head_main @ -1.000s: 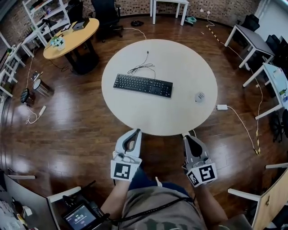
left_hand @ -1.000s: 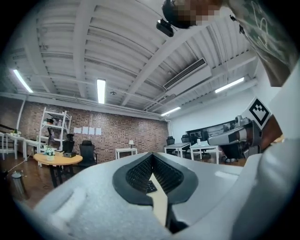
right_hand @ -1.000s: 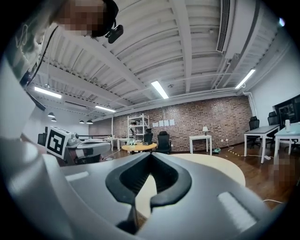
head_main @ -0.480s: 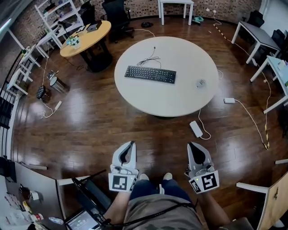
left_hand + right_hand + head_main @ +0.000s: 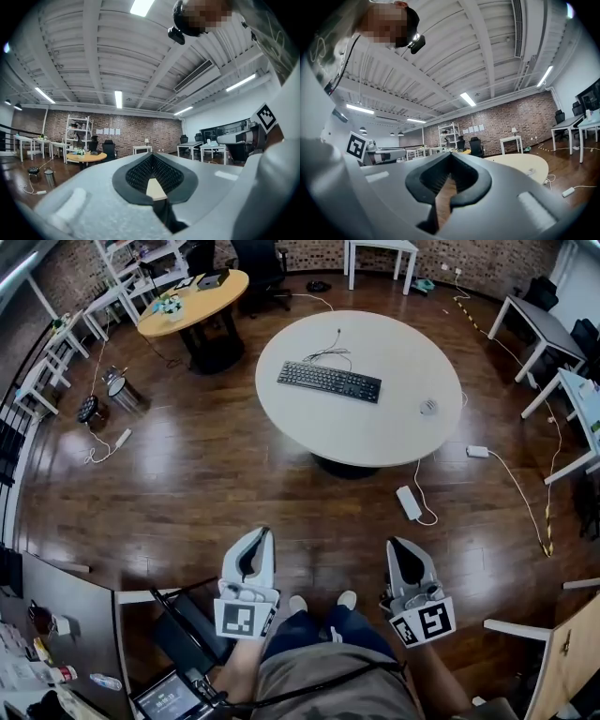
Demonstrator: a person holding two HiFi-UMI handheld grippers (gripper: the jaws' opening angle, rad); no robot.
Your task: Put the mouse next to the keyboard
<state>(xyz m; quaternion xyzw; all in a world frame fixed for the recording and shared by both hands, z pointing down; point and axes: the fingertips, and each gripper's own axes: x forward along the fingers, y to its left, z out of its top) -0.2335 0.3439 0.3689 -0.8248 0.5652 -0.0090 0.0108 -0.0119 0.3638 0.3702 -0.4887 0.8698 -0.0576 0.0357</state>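
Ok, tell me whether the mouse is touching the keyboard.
Apart. The head view shows a wide stretch of bare round table between the mouse, near the right rim, and the keyboard.

The floor (image 5: 187,474) is dark wood plank with a glossy, reflective finish. The round table (image 5: 375,432) has a smooth, matt, pale beige top carrying a black matt plastic keyboard (image 5: 329,382) and a small light-grey mouse (image 5: 428,407) (its material cannot be told at this size). The left gripper (image 5: 262,532) and right gripper (image 5: 393,543) have smooth, matt grey plastic shells with black, finely ribbed pads (image 5: 136,176), and the far wall (image 5: 126,136) is rough, bare brick.
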